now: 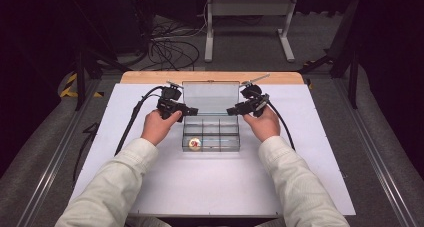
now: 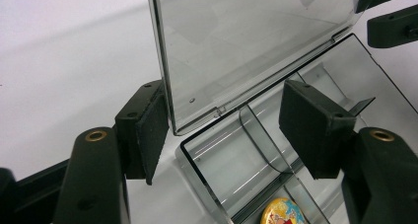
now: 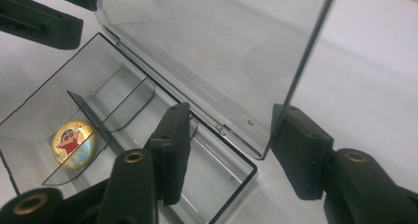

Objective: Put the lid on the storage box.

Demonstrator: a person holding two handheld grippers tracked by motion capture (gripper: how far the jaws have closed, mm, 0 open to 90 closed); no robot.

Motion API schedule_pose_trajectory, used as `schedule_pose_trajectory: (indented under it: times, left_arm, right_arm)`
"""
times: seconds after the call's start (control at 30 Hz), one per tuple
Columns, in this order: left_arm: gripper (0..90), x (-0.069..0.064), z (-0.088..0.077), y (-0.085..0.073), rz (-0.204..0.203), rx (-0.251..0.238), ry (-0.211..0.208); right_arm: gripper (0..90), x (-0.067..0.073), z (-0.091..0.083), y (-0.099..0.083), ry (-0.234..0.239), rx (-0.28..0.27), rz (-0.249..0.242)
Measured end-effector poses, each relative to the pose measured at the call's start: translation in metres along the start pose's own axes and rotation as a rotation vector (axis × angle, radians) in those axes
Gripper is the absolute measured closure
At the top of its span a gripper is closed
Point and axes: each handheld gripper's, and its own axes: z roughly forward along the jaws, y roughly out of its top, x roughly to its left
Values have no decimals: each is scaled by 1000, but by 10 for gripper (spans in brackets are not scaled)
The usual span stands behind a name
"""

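You've got the clear plastic compartment box (image 1: 210,134) mid-table, lid (image 1: 210,97) upright, left gripper (image 2: 224,130) and right gripper (image 3: 229,145) agape astride its side edges, not pinching — light, stiff, slick, so grip those edges low near the hinge.

A white table (image 1: 150,187) held a clear box (image 1: 210,143) with its lid up, and nothing else lay on it.

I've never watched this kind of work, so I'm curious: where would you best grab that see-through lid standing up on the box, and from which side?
Take the clear lid by its two upright side edges, one tool from each side. It stands nearly upright on its back hinge, thin and flat, so the edges fit between jaws. The left tool and right tool already straddle those edges, not yet pressing by the look of it.
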Motion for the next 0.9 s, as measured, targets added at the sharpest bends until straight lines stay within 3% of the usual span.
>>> schedule_pose_trajectory:
  times: [0.6,0.77,0.9]
  left_arm:
    - [409,-4,-13,-1,54,-45,5]
    - [456,-7,-17,-2,65,-42,-42]
    - [456,-11,-17,-3,100,-35,-18]
  right_arm:
    - [562,-1,-12,-6,13,-28,-2]
    - [579,0,-17,-9,37,-35,-7]
    - [563,0,-21,-13,38,-42,-12]
